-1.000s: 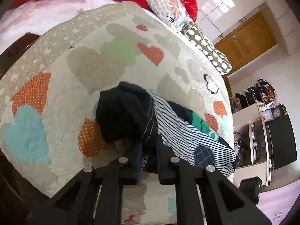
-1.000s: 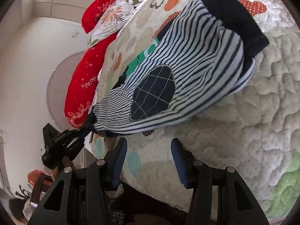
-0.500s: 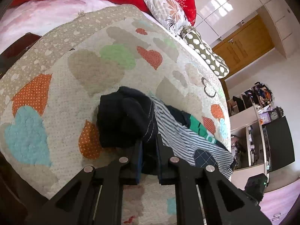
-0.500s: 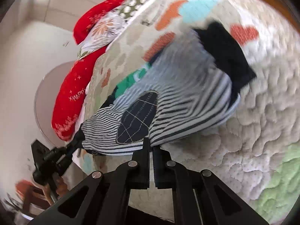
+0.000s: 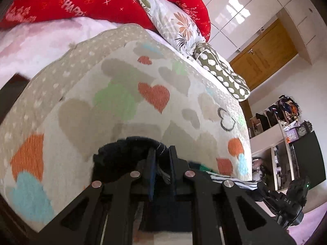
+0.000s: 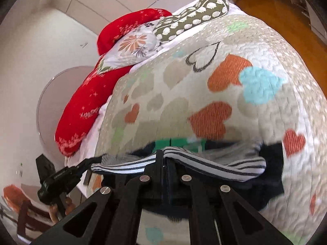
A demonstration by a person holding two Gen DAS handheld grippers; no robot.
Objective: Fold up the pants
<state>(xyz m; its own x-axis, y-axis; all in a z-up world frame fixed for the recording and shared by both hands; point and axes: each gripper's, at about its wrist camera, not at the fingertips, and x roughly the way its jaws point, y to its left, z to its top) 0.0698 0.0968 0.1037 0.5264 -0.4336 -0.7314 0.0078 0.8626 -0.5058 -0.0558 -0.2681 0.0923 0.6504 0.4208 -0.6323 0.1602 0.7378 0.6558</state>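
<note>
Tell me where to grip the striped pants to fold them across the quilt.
Grip the near edge at both ends, as now: left gripper on the dark bunched waistband, right gripper on the striped pants hem. That edge faces you, lifted off the quilt; probably carry it away.

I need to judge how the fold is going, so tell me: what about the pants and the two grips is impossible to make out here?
- Left wrist view: most of the pants lie behind the left gripper; their layout is hidden.
- Right wrist view: motion blur smears the striped fabric; the right gripper covers the grip point.
- Both views: the near edge of the quilt is cut off by the gripper bodies.
</note>
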